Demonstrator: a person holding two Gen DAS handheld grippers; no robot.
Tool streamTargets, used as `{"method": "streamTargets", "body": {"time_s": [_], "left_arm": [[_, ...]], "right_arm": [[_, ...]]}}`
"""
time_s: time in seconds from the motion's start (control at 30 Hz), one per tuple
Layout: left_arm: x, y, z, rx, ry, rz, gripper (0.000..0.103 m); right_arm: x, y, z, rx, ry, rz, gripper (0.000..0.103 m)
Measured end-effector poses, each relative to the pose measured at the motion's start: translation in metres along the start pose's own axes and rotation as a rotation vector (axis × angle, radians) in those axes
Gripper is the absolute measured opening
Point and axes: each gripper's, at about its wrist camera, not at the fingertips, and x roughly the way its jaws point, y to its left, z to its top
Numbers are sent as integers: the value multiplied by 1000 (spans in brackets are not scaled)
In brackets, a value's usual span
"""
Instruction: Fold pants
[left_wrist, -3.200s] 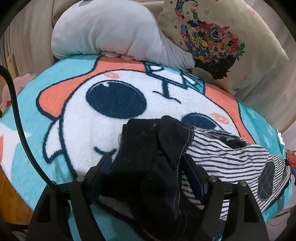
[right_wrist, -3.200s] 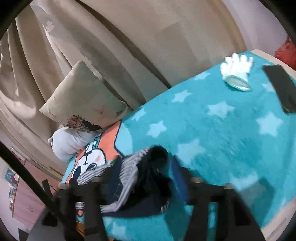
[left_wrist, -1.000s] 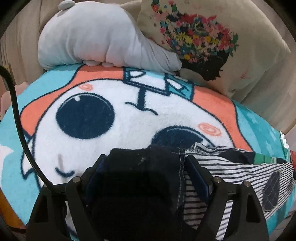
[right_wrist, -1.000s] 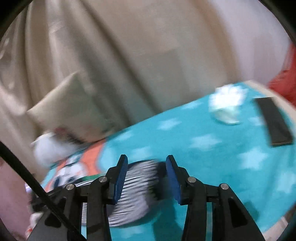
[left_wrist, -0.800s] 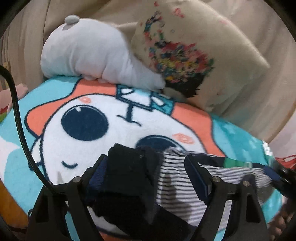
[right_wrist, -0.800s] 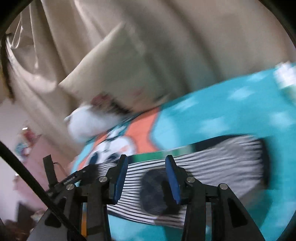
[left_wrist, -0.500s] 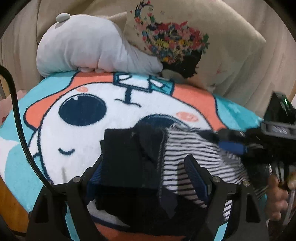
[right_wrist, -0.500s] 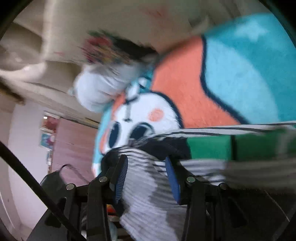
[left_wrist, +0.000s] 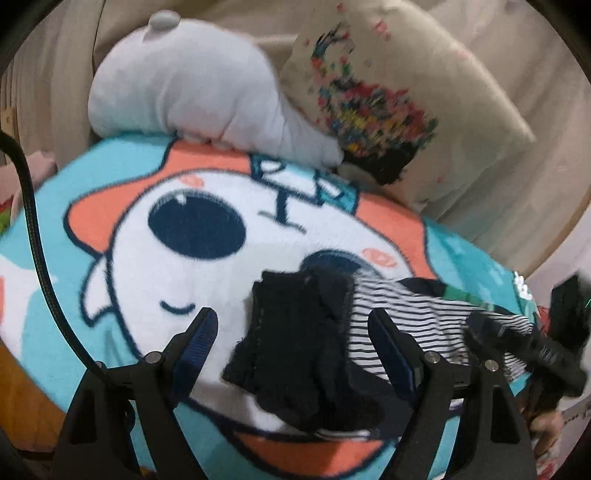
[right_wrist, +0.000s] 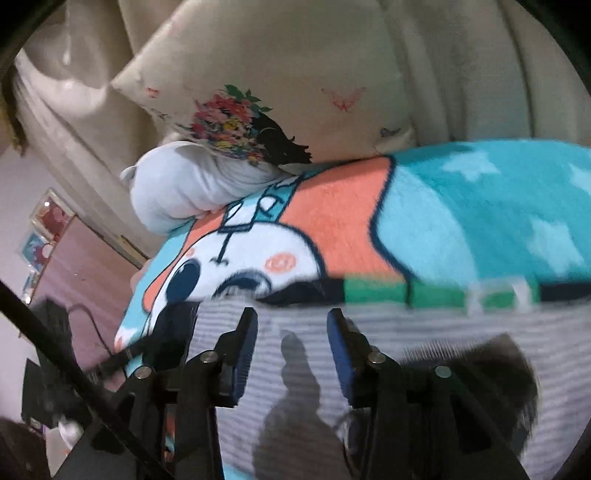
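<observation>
We see a pair of pants (left_wrist: 399, 317) lying on a plush fleece blanket (left_wrist: 122, 280) that covers a bed: soft knit cloth in thin black-and-white stripes, with a green band (right_wrist: 373, 293) along the waist edge and a wide black ribbed cuff (left_wrist: 295, 343) bunched in loose folds at one end. A dark rounded patch (right_wrist: 491, 362) sits on the striped cloth in the right wrist view, blurred. The blanket is teal with pale stars (right_wrist: 469, 166) and carries a large cartoon face in white, orange and navy.

At the head edge of the bed rest a smooth, rounded grey plush cushion (left_wrist: 192, 85) and a square cream pillow (left_wrist: 399, 85) printed with a bright floral figure; pleated beige curtains (right_wrist: 461, 66) hang behind them. A pinkish wooden door or cabinet (right_wrist: 74, 266) stands past the blanket's far side in the right wrist view.

The pants stretch lengthwise across the blanket below the cartoon face, the black cuff pointing toward the side where our left gripper (left_wrist: 291, 339) hovers, the striped body running off toward our right gripper (right_wrist: 291, 343).

Our left gripper's blue-padded jaws stand wide on either side of the cuff, not pressing it. Our right gripper's jaws are opening above the striped cloth, which lies flat below them, ungripped.
</observation>
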Motion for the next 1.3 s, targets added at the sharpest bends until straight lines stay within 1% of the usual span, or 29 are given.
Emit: {"method": "streamTargets", "body": {"time_s": [0.07, 0.1, 0.13, 0.17, 0.23, 0.27, 0.3, 0.33, 0.4, 0.43, 0.53, 0.6, 0.63, 0.7, 0.8, 0.93, 1.03, 1.17, 1.2, 1.23, 1.27, 1.3], "left_arm": [[-14, -11, 3, 18, -21, -25, 82], [-21, -20, 4, 29, -27, -49, 82], [-25, -30, 6, 44, -29, -72, 82], [-29, -39, 7, 62, -30, -89, 82], [-33, -65, 9, 119, -32, -117, 82], [-32, -79, 9, 150, -31, -128, 83], [-30, -93, 8, 178, -24, -139, 83], [-25, -107, 8, 203, -8, -151, 83], [-10, -138, 7, 252, 49, -191, 83], [0, -157, 7, 278, 82, -220, 83], [30, -208, 7, 361, 154, -260, 83], [49, -241, 8, 406, 187, -287, 83], [61, -258, 11, 427, 215, -306, 83], [82, -284, 13, 457, 271, -332, 83], [114, -317, 12, 503, 335, -335, 83], [150, -343, 5, 553, 399, -319, 83], [174, -360, -2, 577, 462, -333, 83], [189, -371, -16, 616, 531, -370, 83], [194, -373, -21, 620, 569, -386, 81], [196, -373, -25, 617, 596, -405, 75], [193, -372, -26, 624, 586, -401, 66], [190, -372, -26, 635, 582, -406, 45]], "right_arm": [[-12, -20, -16, 38, -11, -40, 49], [-19, -32, -23, 61, -20, -61, 48], [-29, -43, -28, 89, -46, -40, 44], [-39, -48, -32, 118, -69, -36, 45], [-72, -57, -41, 157, -163, -71, 48], [-88, -59, -45, 165, -211, -60, 51], [-105, -63, -50, 175, -260, -43, 54], [-121, -67, -56, 186, -299, -44, 58], [-144, -75, -66, 201, -354, -85, 58], [-151, -78, -69, 206, -368, -107, 61], [-155, -95, -77, 241, -360, -146, 62], [-152, -104, -79, 272, -341, -138, 62], [-147, -107, -78, 278, -331, -126, 62], [-140, -107, -74, 267, -319, -133, 62], [-134, -110, -70, 260, -309, -125, 62], [-129, -115, -67, 255, -303, -123, 62], [-127, -115, -64, 252, -308, -123, 62], [-122, -116, -63, 240, -336, -137, 62], [-119, -114, -61, 234, -344, -141, 62], [-117, -114, -60, 228, -351, -151, 54], [-116, -115, -59, 229, -350, -160, 33], [-112, -118, -58, 241, -342, -162, 25]]}}
